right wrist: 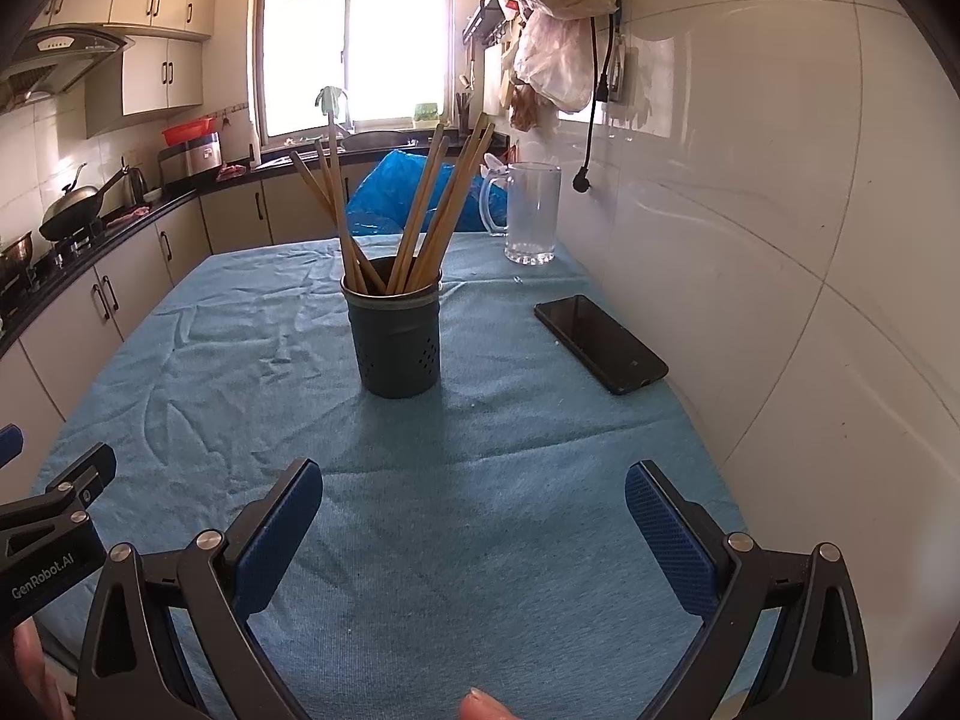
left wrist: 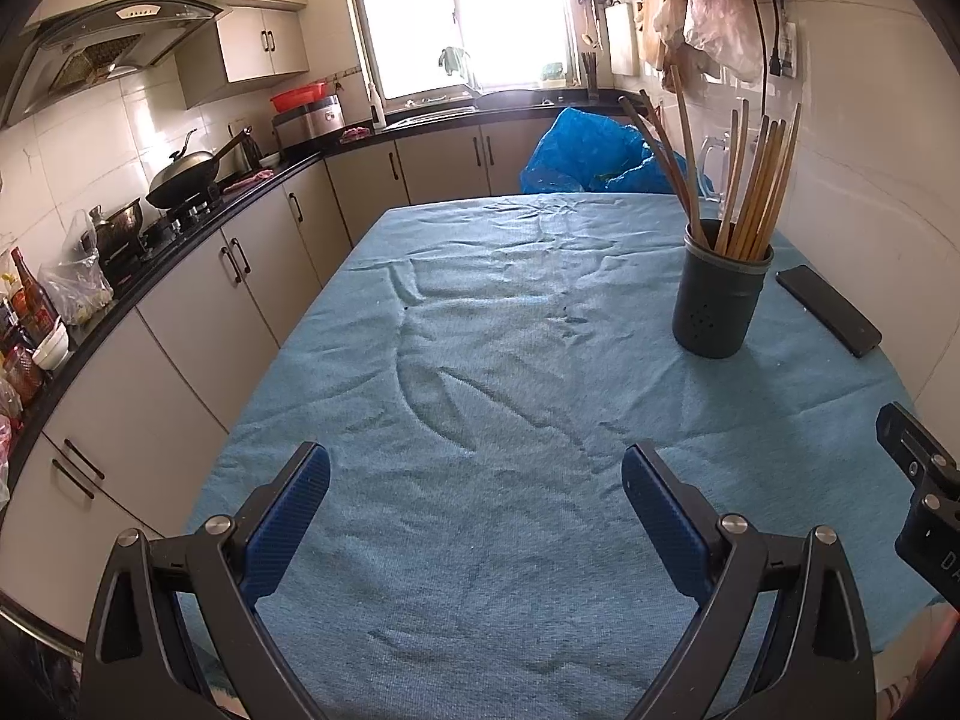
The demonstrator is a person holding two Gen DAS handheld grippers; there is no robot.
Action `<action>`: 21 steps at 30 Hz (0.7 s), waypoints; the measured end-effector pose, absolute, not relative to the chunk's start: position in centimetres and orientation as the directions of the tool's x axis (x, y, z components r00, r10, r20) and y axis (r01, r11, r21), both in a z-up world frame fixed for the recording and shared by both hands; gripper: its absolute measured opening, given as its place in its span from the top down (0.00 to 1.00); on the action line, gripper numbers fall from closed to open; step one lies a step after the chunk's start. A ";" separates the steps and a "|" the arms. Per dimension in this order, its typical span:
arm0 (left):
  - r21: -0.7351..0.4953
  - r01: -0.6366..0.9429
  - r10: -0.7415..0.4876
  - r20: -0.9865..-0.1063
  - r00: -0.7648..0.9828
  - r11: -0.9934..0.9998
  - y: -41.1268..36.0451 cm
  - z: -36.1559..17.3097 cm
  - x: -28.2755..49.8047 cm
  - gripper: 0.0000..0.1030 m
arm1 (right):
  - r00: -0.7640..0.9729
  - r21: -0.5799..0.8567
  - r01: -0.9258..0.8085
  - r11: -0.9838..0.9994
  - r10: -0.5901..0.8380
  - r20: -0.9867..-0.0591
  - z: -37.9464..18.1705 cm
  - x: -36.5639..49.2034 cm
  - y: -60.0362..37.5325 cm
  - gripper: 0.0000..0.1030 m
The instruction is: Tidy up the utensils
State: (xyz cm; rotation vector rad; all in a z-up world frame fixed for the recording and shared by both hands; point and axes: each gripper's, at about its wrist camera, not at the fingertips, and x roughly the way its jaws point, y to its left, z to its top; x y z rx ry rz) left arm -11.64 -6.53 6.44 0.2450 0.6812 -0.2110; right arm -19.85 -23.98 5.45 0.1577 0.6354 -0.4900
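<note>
Chopsticks (right wrist: 414,210) standing handle-up, fanning out of dark holder (right wrist: 399,336) on blue cloth (right wrist: 480,540), lying dead ahead of right gripper (right wrist: 474,516), which is nearer; left gripper (left wrist: 477,504) sitting off-side; both gaping wide, holding nothing.

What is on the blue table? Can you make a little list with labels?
holder: dark cup, upright on the cloth
chopsticks: wooden bunch standing in the cup
phone: black, flat, right of the cup
jug: clear glass, at the far edge by the wall
left gripper: open, holding nothing
right gripper: open, holding nothing
</note>
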 end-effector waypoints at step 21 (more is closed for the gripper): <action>0.158 0.261 -0.098 -0.652 0.751 0.952 -5.7 6.2 -11.4 0.06 | 0.688 -0.010 0.468 0.883 -0.372 -0.624 4.9 -19.0 -23.4 0.00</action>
